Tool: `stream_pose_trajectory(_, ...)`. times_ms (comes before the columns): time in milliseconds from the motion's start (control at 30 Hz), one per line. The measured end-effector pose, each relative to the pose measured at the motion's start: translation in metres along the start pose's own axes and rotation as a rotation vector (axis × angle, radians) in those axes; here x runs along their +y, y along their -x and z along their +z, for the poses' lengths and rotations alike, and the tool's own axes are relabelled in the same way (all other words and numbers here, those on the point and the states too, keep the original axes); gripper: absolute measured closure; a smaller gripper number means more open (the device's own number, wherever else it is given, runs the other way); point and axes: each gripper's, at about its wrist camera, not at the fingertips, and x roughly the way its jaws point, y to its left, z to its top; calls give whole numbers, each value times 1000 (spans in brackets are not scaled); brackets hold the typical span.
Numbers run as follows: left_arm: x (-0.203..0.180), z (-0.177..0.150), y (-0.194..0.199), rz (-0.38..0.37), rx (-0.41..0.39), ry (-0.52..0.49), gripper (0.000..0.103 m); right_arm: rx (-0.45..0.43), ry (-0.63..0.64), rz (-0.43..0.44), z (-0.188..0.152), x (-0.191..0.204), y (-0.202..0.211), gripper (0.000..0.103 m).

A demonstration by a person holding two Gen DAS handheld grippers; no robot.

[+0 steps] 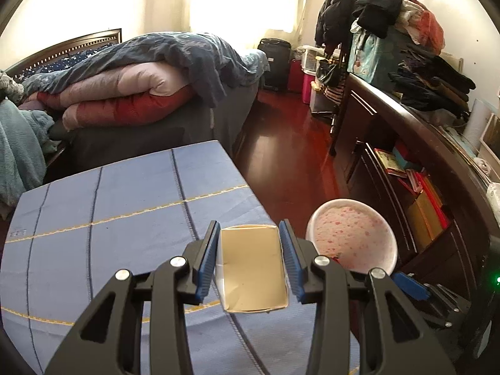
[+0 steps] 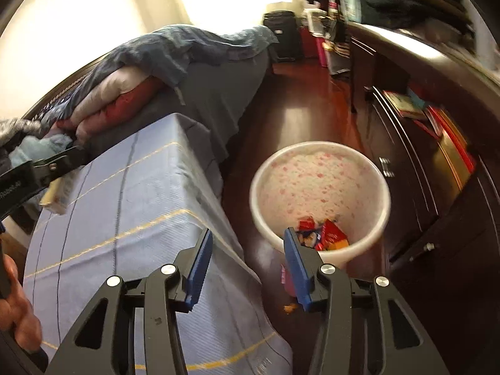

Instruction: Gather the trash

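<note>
The left tongs [image 1: 251,259] pinch a small open cardboard box with a white outside and a tan inside [image 1: 253,268], its two long sides pressed between the blue ribbed pads [image 1: 207,264]. The box's open face is turned toward the camera, and it hangs above the near right part of the table covered in a light blue cloth with dark and yellow stripes [image 1: 109,212]. In the right wrist view the same box [image 2: 57,192] appears far to the left of the right tongs, held over the table's far left edge by the left tongs [image 2: 67,156].

The right tongs [image 2: 247,265] are spread wide with nothing between them, hovering past the table's right edge [image 2: 140,206] above the dark red wooden floor [image 2: 297,106]. Just ahead of their right finger stands a round white bin with a pink-speckled liner [image 2: 318,181]; red, orange and blue wrappers [image 2: 325,237] lie in its bottom. From the left tongs the bin [image 1: 350,234] sits just to the right, on the floor between the table and a dark wooden dresser [image 1: 390,143]. A bed piled with blue, pink and red bedding [image 1: 131,81] lies beyond the table.
</note>
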Motion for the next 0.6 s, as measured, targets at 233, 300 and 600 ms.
stream_pose_trajectory(233, -33, 1, -14, -66, 23, -77, 62, -18, -84, -66, -1, -39, 12, 50)
stream_pose_trajectory(300, -54, 1, -24, -101, 36, -130, 62, -31, -107, -77, -3, -48, 18, 50)
stream_pose_trajectory(600, -153, 4, -84, -245, 119, -286, 62, -42, -192, -128, -15, -82, 39, 50)
